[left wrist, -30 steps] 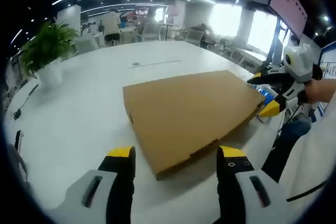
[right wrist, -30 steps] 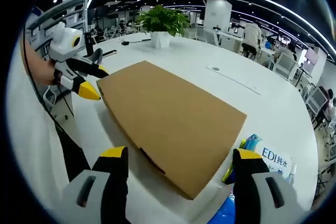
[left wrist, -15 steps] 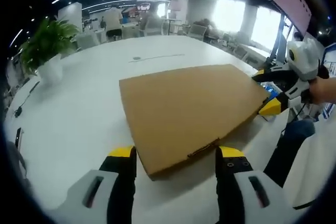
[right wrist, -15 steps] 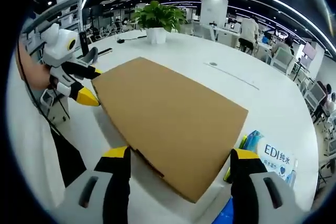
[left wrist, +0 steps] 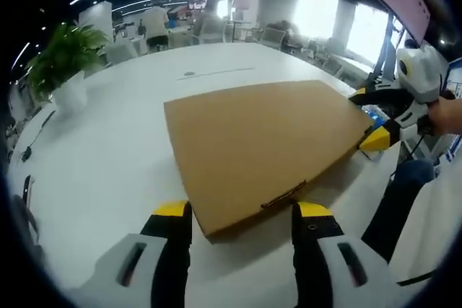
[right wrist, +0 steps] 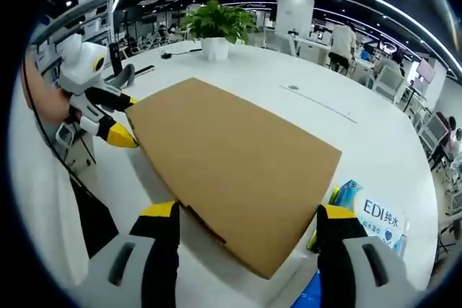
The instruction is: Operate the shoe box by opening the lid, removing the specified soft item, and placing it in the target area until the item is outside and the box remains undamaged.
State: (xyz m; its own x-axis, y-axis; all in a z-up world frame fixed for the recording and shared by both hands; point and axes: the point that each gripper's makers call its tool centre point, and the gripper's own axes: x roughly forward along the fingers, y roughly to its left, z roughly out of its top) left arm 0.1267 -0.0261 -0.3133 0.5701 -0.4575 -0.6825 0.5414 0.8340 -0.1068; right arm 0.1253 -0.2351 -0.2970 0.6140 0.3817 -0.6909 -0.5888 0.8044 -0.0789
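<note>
The box (left wrist: pixel 263 146) lies flat and closed on the white desk (left wrist: pixel 108 149), a wide brown cardboard lid facing up, with a small tab at the middle of one long edge. The left tongs (left wrist: pixel 242 214) sit at that tab edge, their yellow-tipped jaws apart with one on each side of the tab and the box edge between them; whether they touch the cardboard cannot be told. In the right gripper view the right tongs (right wrist: pixel 249 214) stand with jaws apart at the opposite end of the box (right wrist: pixel 231 160), straddling a corner of the lid. Each view catches the other tool across the box: the right tongs (left wrist: pixel 372 117) with one jaw above and one below the lid's far corner, and the left tongs (right wrist: pixel 119 117) at the far corner there, held in a hand (right wrist: pixel 43 99). Beyond the box stands a plant (right wrist: pixel 216 27) in a white pot. Just beside the box, by the right tongs, lies a packet (right wrist: pixel 375 218) with blue print.
</note>
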